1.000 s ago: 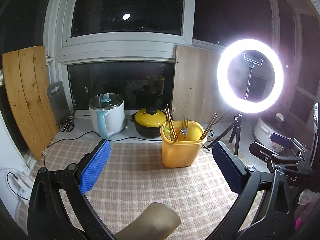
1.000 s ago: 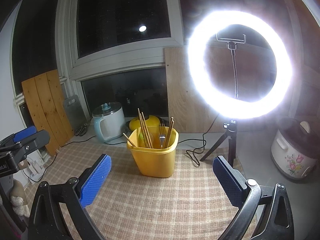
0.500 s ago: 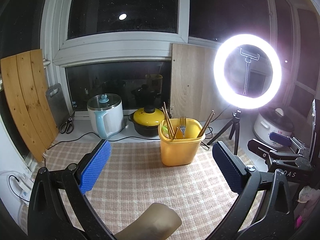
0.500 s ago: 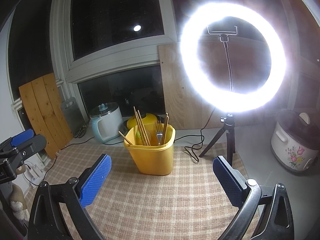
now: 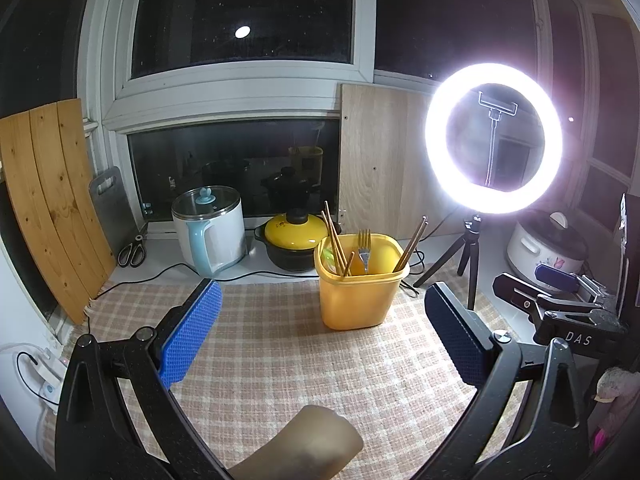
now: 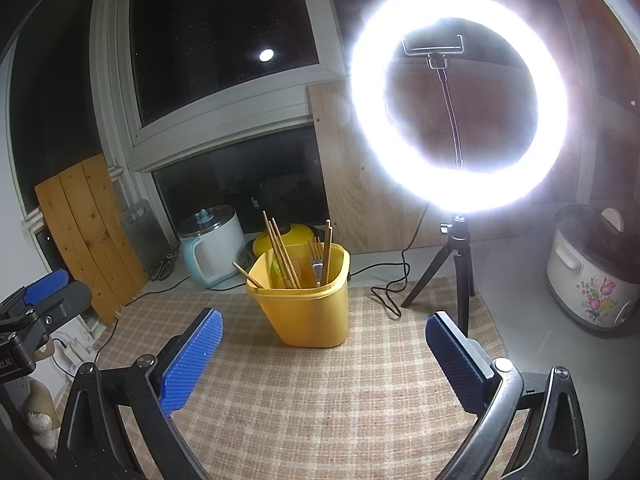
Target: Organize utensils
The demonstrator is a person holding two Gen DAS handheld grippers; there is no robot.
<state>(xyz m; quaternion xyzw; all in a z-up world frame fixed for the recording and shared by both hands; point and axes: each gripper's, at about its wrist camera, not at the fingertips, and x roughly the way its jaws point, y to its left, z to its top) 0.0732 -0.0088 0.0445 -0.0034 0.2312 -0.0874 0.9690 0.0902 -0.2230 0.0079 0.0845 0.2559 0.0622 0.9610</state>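
Left wrist view: the left gripper (image 5: 320,328) is hovering above the checked mat (image 5: 280,360) with its blue pads spread wide and nothing between them. Beyond the fingertips, a yellow plastic container (image 5: 358,300) is standing upright on the mat. Wooden chopsticks (image 5: 334,240) are leaning against its left inner side, two more chopsticks (image 5: 414,242) are leaning against its right side, and a metal fork (image 5: 364,250) is standing tines up between them. Something green is showing inside at the left rim; what it is cannot be told. Behind the container, on the counter (image 5: 496,276), a yellow-lidded black pot (image 5: 294,244) and a white electric cooker with a glass lid (image 5: 210,228) are standing side by side. A lit ring light (image 5: 494,138) on a tripod is standing to the right of the container. The right gripper (image 5: 560,304) is appearing at the right edge.

Right wrist view: the right gripper (image 6: 324,344) is also being held wide open and empty above the mat (image 6: 320,392). The container (image 6: 308,304) is sitting just beyond and between its pads. A bundle of chopsticks (image 6: 280,252) is leaning left inside, one chopstick (image 6: 248,275) is lying low over the left rim, and the fork (image 6: 316,258) is standing beside another upright chopstick pair (image 6: 328,248). A floral rice cooker (image 6: 592,280) is standing well apart at the right.
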